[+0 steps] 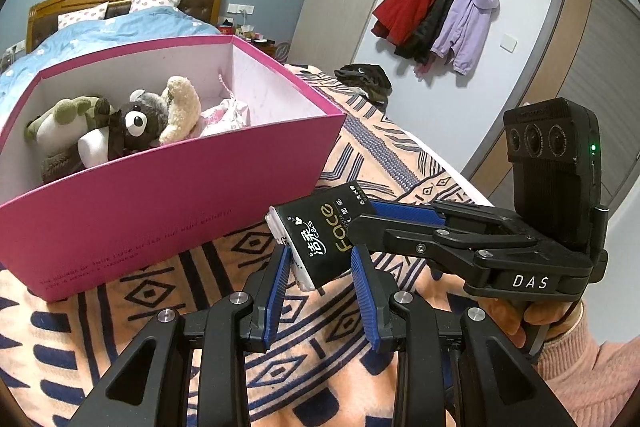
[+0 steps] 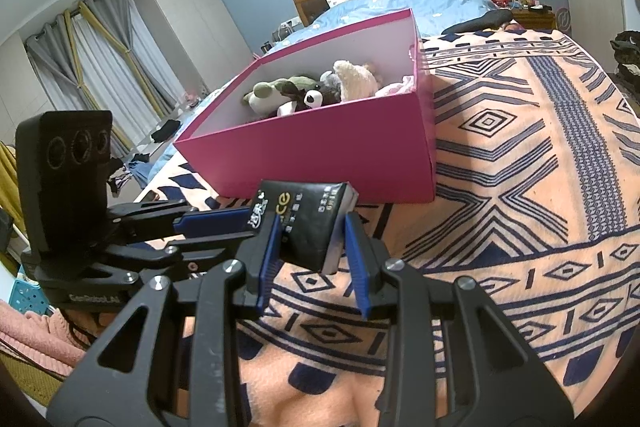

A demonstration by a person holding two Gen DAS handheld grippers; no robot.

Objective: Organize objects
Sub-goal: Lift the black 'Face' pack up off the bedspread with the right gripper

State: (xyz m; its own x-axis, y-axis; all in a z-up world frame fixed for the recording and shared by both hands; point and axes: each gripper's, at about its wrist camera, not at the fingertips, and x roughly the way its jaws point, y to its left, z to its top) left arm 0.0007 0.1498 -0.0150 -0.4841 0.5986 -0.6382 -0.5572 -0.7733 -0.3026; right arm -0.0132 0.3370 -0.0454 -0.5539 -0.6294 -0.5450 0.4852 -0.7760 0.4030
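Between both hand-held grippers, low centre of each view, hangs one black tissue pack (image 1: 320, 231), lifted clear of the blanket (image 1: 160, 307). Left hand-held gripper (image 1: 322, 271) is clenched on the pack's near end, blue pads either side. Right hand-held gripper (image 2: 310, 247) grips the other end, coming in from the right of the left view w/ its pads across the pack. Two grips on one small pack look like a handover or a steadying hold, prob. so it goes into the box square rather than dropped.

Just beyond, upper left of the left view, sits one pink box (image 1: 180, 195), open top, on the blanket, so the pack has a short trip.

Inside the box: approx. 3 plush toys (image 1: 136, 123) bunched at one end, plus one pink-white cloth bag (image 1: 228, 115); the rest of the floor is bare, room for the pack.
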